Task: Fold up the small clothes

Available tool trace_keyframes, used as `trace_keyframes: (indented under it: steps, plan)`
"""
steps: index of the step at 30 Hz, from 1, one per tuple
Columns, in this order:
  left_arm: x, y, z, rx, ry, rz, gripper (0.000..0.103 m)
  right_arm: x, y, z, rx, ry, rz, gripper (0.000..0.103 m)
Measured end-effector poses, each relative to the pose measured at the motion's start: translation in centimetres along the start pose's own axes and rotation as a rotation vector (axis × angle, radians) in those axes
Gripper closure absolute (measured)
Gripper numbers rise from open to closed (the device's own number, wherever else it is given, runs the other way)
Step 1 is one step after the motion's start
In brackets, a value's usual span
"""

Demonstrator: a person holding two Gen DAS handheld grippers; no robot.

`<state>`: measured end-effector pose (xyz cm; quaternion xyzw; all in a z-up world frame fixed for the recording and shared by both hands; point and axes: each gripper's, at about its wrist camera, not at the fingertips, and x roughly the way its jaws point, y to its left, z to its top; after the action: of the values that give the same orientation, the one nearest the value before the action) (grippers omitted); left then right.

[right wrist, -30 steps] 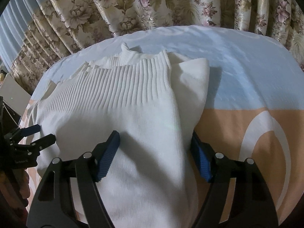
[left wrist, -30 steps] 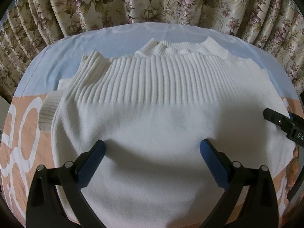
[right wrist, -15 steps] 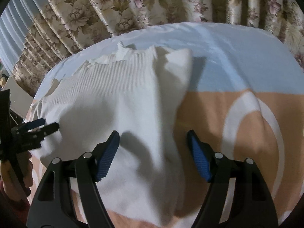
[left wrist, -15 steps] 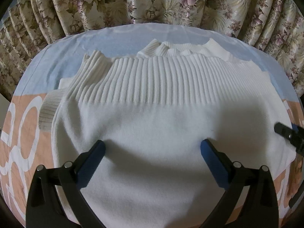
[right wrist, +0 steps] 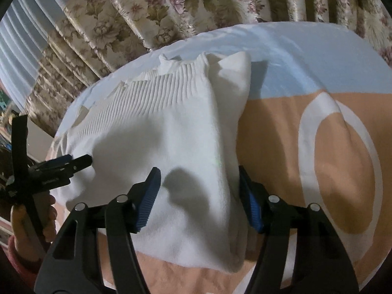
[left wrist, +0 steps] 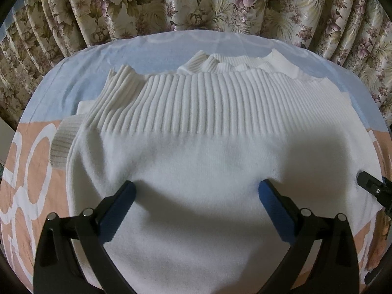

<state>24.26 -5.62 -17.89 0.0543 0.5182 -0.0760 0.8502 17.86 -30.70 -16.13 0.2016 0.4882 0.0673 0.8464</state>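
Note:
A white knit sweater [left wrist: 196,152] lies folded on the bed, its ribbed band [left wrist: 203,103] across the far side. My left gripper [left wrist: 196,196] is open and empty, its jaws spread just above the near smooth part. In the right wrist view the sweater [right wrist: 171,134] lies left of centre. My right gripper [right wrist: 198,183] is open over the sweater's right folded edge, holding nothing. The left gripper also shows at the left in the right wrist view [right wrist: 73,161]. The right gripper's tip shows at the right edge of the left wrist view [left wrist: 372,188].
The bed sheet [right wrist: 306,134] is peach with white rings near me and pale blue [left wrist: 80,90] farther off. Floral curtains [left wrist: 196,2] hang right behind the bed. A ribbed cuff [left wrist: 63,142] sticks out at the sweater's left side.
The right gripper has drawn back toward me and tilted, off the sweater's far part to its near right edge. The left gripper has hardly moved. The sweater lies as before.

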Motion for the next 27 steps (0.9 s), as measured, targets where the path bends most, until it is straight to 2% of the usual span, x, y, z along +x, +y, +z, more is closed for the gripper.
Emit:
trace_keyframes:
  steps: [8, 13, 19, 20, 21, 22, 24, 27]
  plan:
    - [-0.5, 0.4, -0.1, -0.023, 0.012, -0.009, 0.002, 0.8, 0.9, 0.7, -0.02, -0.01, -0.025, 0.038]
    - [-0.5, 1.0, -0.7, -0.037, 0.019, -0.008, 0.002, 0.8, 0.8, 0.9, -0.019, -0.014, -0.002, 0.058]
    - [0.1, 0.2, -1.0, 0.007, 0.013, 0.047, 0.002, 1.2, -0.1, 1.3, 0.04, -0.009, 0.042, 0.057]
    - [0.1, 0.2, -1.0, 0.005, 0.014, 0.049, 0.002, 1.3, 0.0, 1.4, 0.033, -0.01, 0.035, 0.059]
    - [0.1, 0.2, -1.0, 0.002, 0.014, 0.047, 0.002, 1.3, 0.1, 1.5, 0.027, -0.011, 0.028, 0.071]
    - [0.1, 0.3, -1.0, 0.0, 0.015, 0.045, 0.002, 1.3, 0.1, 1.5, 0.031, -0.009, 0.04, 0.077]
    - [0.1, 0.2, -1.0, 0.005, 0.015, 0.054, 0.002, 1.3, 0.2, 1.6, 0.035, -0.012, 0.042, 0.079]
    - [0.1, 0.1, -1.0, 0.007, 0.014, 0.059, 0.002, 1.1, 1.3, 1.5, -0.009, -0.031, -0.007, 0.082]
